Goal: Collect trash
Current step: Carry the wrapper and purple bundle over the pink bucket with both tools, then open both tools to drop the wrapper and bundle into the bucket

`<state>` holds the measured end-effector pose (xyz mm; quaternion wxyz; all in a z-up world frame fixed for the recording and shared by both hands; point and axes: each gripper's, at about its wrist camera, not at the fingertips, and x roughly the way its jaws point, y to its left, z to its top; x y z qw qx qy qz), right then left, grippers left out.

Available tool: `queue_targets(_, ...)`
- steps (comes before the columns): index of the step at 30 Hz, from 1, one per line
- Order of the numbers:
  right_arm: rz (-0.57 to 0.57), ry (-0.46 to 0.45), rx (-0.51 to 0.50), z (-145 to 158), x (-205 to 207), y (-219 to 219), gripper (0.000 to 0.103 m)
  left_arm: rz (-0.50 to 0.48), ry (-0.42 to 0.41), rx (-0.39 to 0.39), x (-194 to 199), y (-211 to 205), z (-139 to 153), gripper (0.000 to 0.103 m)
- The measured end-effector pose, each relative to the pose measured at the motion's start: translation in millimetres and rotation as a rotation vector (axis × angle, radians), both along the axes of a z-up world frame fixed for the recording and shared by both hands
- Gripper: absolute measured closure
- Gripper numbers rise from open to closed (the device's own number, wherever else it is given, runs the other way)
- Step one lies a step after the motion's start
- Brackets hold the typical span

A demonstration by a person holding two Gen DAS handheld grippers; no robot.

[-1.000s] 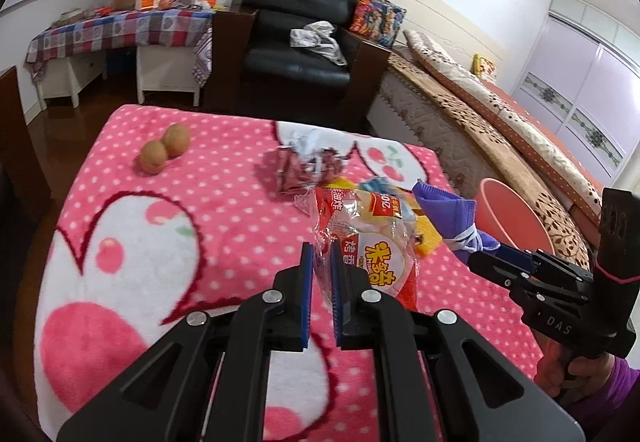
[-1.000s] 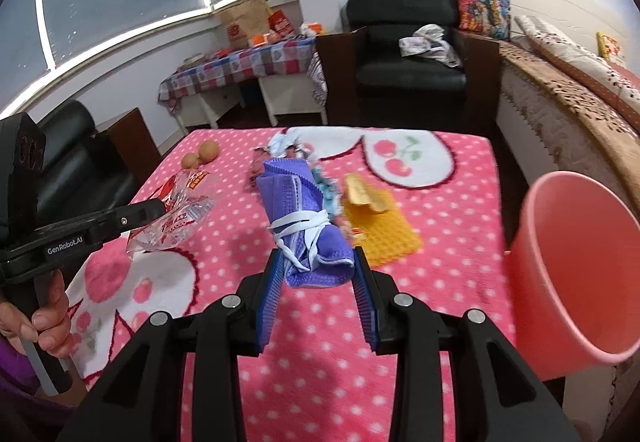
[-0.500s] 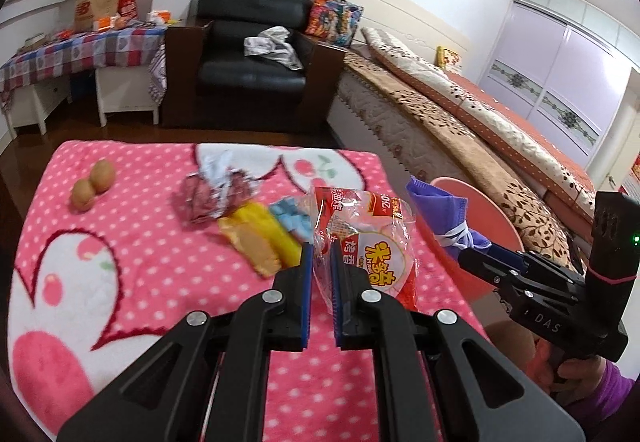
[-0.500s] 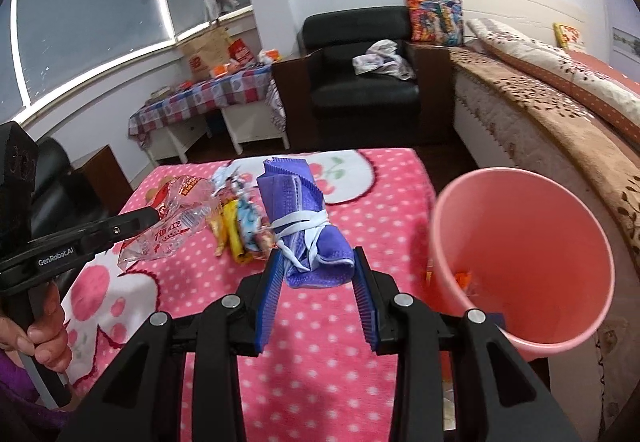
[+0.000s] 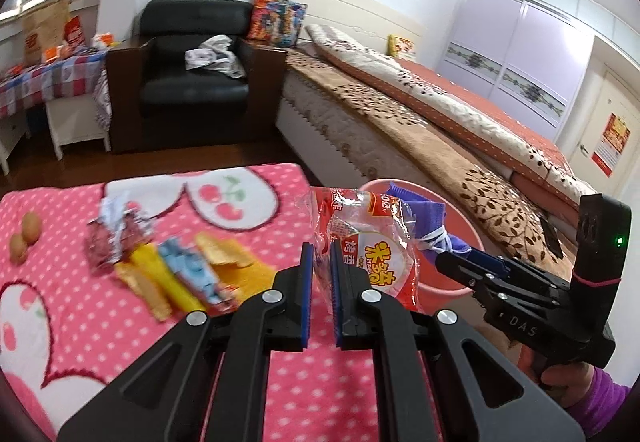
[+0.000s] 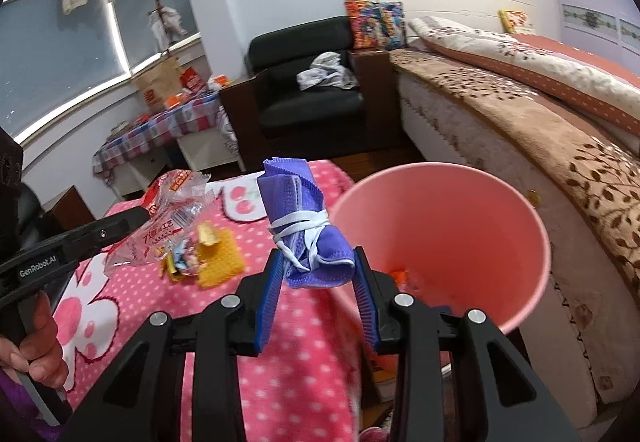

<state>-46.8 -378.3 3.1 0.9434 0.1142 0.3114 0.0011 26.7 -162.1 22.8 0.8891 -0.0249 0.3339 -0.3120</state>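
Right gripper (image 6: 318,284) clamped on purple mask (image 6: 306,232), left gripper (image 5: 320,276) on snack wrapper (image 5: 368,250). Both carried from over the table to pink bin (image 6: 500,201); release judged next.

Rolled purple mask (image 6: 306,232) by pink bin (image 6: 448,226), clear/red wrapper (image 5: 368,246) held up

My left gripper (image 5: 320,262) holds a snack bag (image 5: 372,246) beside my right gripper (image 6: 318,274), whose rolled mask (image 6: 308,234) hangs just before the bucket (image 6: 500,242). Wrappers (image 5: 188,274) lie on the table (image 5: 100,322) behind.
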Motion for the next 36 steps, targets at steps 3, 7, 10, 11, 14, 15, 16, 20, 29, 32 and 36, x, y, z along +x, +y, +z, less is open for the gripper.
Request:
queue_targets(3,-0.039,0.007,0.000,-4,-4,-16,0.068,-0.033,-0.002,0.004,2,-21,-1,0.095)
queue_targets(7,-0.082,0.020,0.010,-10,-7,-36,0.068,-0.065,0.004,0.018,4,-43,-5,0.095)
queue_targets(10,-0.110,0.033,0.017,-16,-8,-49,0.068,-0.088,0.009,0.033,5,-59,-10,0.095)
queue_targets(11,-0.116,0.035,0.018,-18,-8,-52,0.068,-0.093,0.010,0.037,5,-63,-11,0.095)
queue_targets(14,-0.137,0.045,0.023,-23,-8,-61,0.068,-0.109,0.015,0.048,8,-77,-15,0.095)
queue_targets(15,-0.142,0.047,0.023,-25,-9,-63,0.068,-0.114,0.017,0.053,9,-81,-17,0.095)
queue_targets(16,-0.149,0.049,0.022,-26,-9,-66,0.068,-0.120,0.022,0.055,10,-86,-19,0.095)
queue_targets(20,-0.169,0.058,0.009,-30,-8,-72,0.068,-0.140,0.029,0.076,11,-100,-26,0.095)
queue_targets(29,-0.204,0.083,0.023,-42,-6,-87,0.068,-0.163,0.056,0.111,18,-126,-40,0.095)
queue_targets(32,-0.209,0.086,0.025,-44,-5,-91,0.068,-0.163,0.062,0.114,21,-131,-43,0.095)
queue_targets(36,-0.213,0.086,0.026,-45,-5,-95,0.068,-0.170,0.078,0.102,24,-134,-45,0.095)
